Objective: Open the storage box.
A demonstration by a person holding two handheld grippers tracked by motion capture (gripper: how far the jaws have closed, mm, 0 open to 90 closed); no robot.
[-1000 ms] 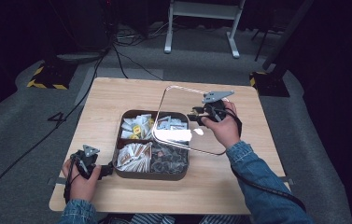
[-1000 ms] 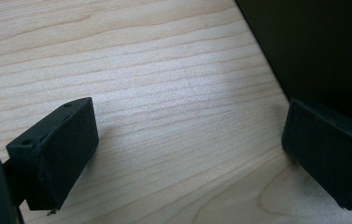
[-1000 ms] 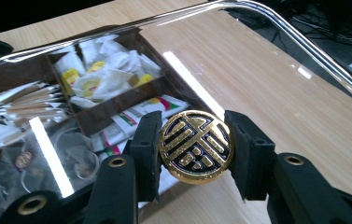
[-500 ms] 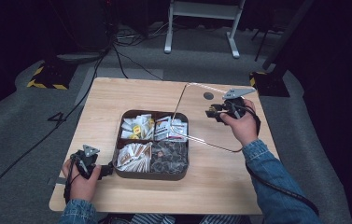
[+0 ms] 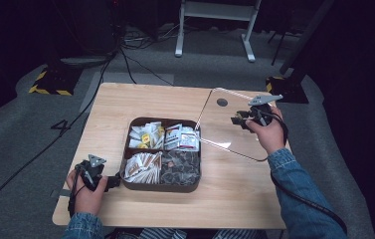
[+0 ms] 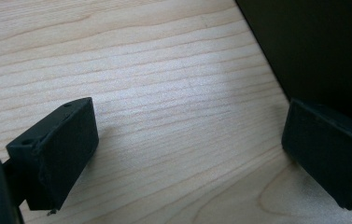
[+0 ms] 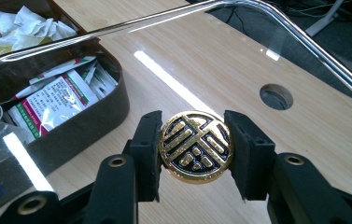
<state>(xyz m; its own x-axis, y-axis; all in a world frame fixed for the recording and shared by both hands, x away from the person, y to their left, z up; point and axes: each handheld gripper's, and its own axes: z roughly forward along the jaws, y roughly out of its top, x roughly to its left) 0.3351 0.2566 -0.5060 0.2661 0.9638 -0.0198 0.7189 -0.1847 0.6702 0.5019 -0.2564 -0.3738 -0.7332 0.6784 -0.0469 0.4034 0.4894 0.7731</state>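
Observation:
A dark brown tray point(image 5: 161, 187) with four compartments of packets and sachets stands mid-table. My right gripper point(image 5: 237, 120) is shut on the round gold knob point(image 7: 196, 147) of a clear lid point(image 5: 225, 127). It holds the lid tilted above the table, just right of the tray point(image 7: 94, 116), and the lid's near edge reaches the tray's right rim. The left gripper point(image 5: 114, 180) rests on the table at the tray's front left corner. In the left gripper view its jaws point(image 6: 187, 158) stand wide open over bare wood, the right one beside the dark tray wall point(image 6: 313, 46).
A round hole point(image 5: 222, 102) in the tabletop lies under the lid. Bare wood runs behind the tray and along the front edge. Cables and a white stand point(image 5: 215, 20) are on the grey floor beyond the table.
The right gripper has carried the lid off the tray and to the right, from above the compartments to over the table beside it. The left gripper has stayed put.

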